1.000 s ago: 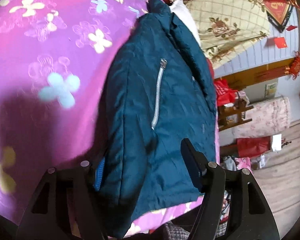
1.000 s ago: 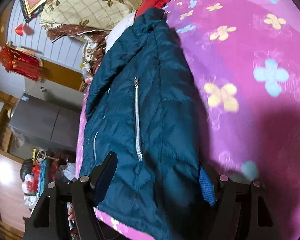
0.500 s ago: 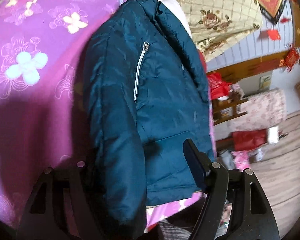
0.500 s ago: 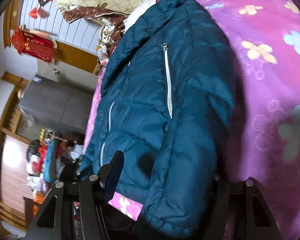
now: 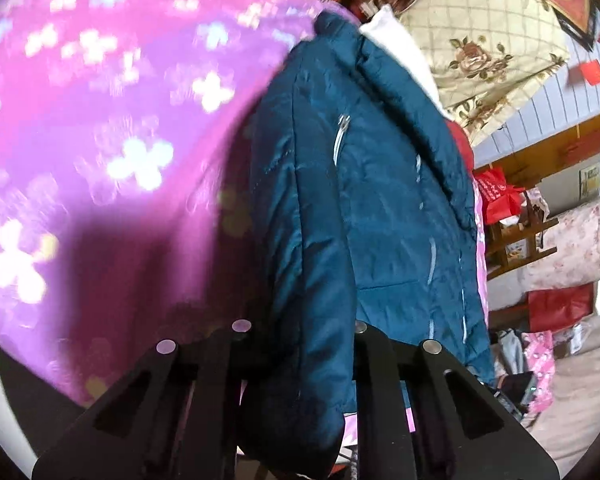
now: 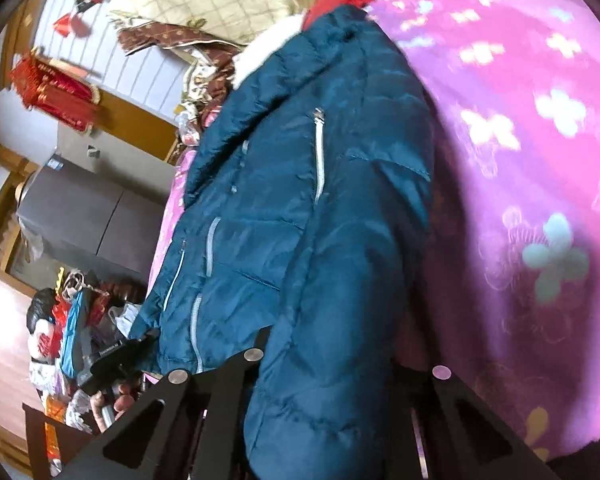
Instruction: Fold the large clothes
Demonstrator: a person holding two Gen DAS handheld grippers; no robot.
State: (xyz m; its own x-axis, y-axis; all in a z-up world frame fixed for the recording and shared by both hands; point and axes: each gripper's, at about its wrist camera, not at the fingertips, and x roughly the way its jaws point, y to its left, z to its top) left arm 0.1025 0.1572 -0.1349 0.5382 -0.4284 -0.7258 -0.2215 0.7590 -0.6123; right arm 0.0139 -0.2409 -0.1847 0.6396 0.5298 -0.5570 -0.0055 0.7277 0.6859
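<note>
1. Folding is under way: the jacket (image 5: pixel 364 216) lies on the pink quilt (image 5: pixel 100 128), running from the bottom centre of each frame up to its collar near the top centre, beside the pillows (image 5: pixel 472 40).
2. Your left gripper (image 5: pixel 300 344) has its jaws narrowed on a thick roll of jacket at the bottom centre of the left view. The padding fills the gap and hides the pads, so the grip looks firm, but you cannot confirm it by sight.
3. Your right gripper (image 6: pixel 328 364) is likewise closed down on a folded bulge of jacket at the bottom centre of the right view.
4. Move both tools at the same pace and height, so that the held edge travels as one straight line.
5. Carry it toward the chest zip (image 6: pixel 319 156) and lay the edge parallel to it, not skewed.
6. Expect slick, puffy fabric: it may slide from the jaws or spring open, so go slowly and press the fold flat before releasing.
7. Watch the side hanging over the bed edge at the left of the right view; its weight could drag the jacket off.
</note>
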